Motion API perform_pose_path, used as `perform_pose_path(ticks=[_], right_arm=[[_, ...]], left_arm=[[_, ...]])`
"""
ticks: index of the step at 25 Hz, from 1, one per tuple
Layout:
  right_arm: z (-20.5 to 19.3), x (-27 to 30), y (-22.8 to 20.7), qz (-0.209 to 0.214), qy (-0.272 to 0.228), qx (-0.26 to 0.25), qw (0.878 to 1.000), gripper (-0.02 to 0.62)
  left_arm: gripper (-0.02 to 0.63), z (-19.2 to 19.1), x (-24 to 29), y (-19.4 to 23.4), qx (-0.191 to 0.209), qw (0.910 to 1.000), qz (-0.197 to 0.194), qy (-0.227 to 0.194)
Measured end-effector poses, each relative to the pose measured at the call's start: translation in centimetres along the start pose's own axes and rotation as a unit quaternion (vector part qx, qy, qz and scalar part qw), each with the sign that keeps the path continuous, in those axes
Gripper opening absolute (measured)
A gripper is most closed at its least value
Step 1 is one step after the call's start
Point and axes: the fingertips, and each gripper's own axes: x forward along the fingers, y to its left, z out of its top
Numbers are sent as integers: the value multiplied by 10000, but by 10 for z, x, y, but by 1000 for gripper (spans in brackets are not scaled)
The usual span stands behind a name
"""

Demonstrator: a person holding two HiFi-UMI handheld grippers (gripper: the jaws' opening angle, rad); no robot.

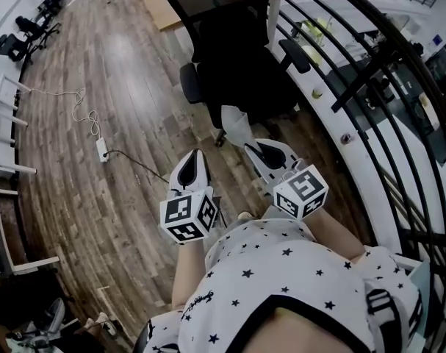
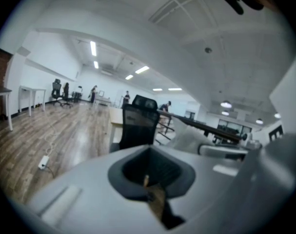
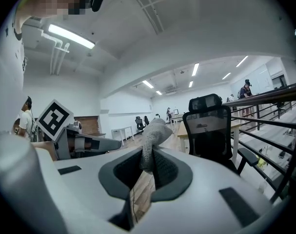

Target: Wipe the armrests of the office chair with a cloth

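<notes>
1. Right tongs (image 1: 250, 145): the jaws are clamped on the cloth (image 1: 236, 126). In the right gripper view the pads (image 3: 163, 172) pinch its lower end, and the rest stands above the tips as a bunched pale fold (image 3: 155, 135). I judge that this grip at one end leaves the loose part free to be the wiping face.
2. Cloth, position: it is carried in the air ahead of me, between my body and the office chair (image 1: 230, 50), near the front of the seat. It touches no part of the chair.
3. Office chair: black, with a mesh back and a headrest, standing directly in front with its seat toward me. One armrest (image 1: 295, 55) shows plainly on the side nearest the railing (image 1: 369, 72), and also in the right gripper view (image 3: 248, 156). I cannot make out the other armrest with certainty. Since the cloth is clear of both, I judge the wiping not yet begun and this moment part of the approach.
4. Left tongs (image 1: 195, 159): the jaws are together with nothing between them, as the left gripper view confirms (image 2: 147, 179). I hold this tool beside the right one, slightly nearer my body and apart from the cloth. It is probably kept free to steady the chair.
5. Surroundings: a wooden floor (image 1: 98, 87), with a cable and power strip (image 1: 101, 148) lying on it to my left, well apart from the chair. The railing stands close to the chair, so reaching that armrest looks cramped.
</notes>
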Motion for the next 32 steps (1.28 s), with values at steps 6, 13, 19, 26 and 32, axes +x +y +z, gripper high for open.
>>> perform_pose_path(ticks=[6, 13, 19, 26, 32], right_arm=[[-5, 19, 6, -25, 183, -53, 9998, 37], [-8, 32, -6, -41, 298, 97, 9995, 37], [-3, 64, -26, 61, 327, 122, 9994, 37], [18, 119, -51, 213, 263, 73, 9994, 37], [33, 165, -94, 280, 314, 86, 9991, 37]], left_arm=[[5, -3, 8, 20, -76, 9999, -28, 99], [5, -6, 25, 29, -199, 9996, -33, 207], [6, 2, 48, 47, -259, 9994, 124, 214], [6, 21, 83, 81, -434, 9980, 341, 312], [6, 47, 133, 100, -407, 9977, 442, 312]])
